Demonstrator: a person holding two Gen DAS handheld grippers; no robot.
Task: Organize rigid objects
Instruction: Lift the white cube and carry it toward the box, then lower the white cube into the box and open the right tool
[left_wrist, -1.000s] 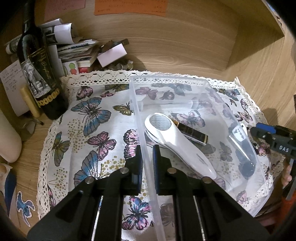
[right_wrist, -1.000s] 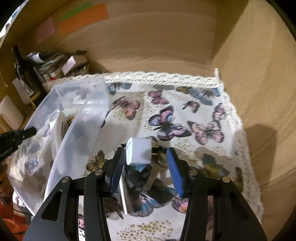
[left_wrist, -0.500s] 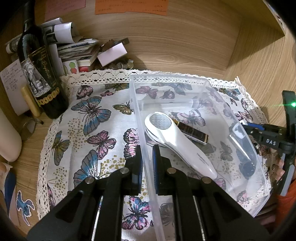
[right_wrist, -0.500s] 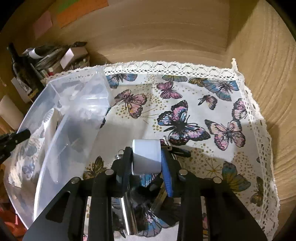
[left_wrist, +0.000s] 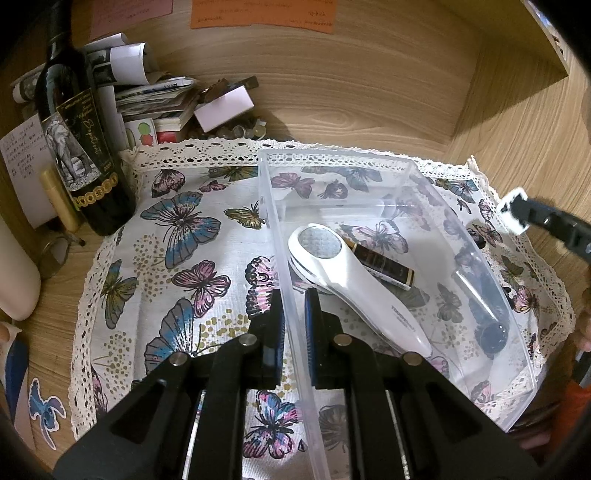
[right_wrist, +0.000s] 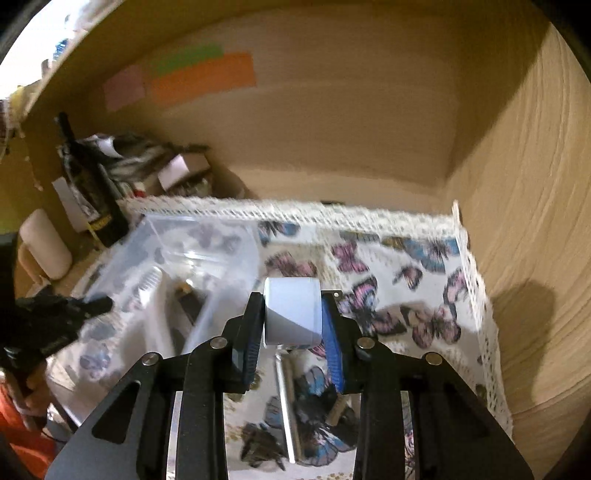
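Observation:
My left gripper (left_wrist: 294, 314) is shut on the near left wall of a clear plastic bin (left_wrist: 399, 162) on the butterfly cloth (left_wrist: 184, 236). In the bin lie a white handheld device (left_wrist: 354, 284), a dark tube with gold bands (left_wrist: 384, 264) and a black pen-like item (left_wrist: 480, 299). My right gripper (right_wrist: 291, 325) is shut on a small white block (right_wrist: 291, 314), held above the cloth to the right of the bin (right_wrist: 207, 251). The block and gripper also show at the left wrist view's right edge (left_wrist: 515, 210).
A dark wine bottle (left_wrist: 74, 147) stands at the back left beside a pile of papers and small boxes (left_wrist: 166, 99). Wooden walls close in the back and right (right_wrist: 517, 221). A metal rod (right_wrist: 286, 398) lies on the cloth under my right gripper.
My right gripper closed on the white block, lifted it off the cloth and carried it toward the bin. My left gripper stayed clamped on the bin wall.

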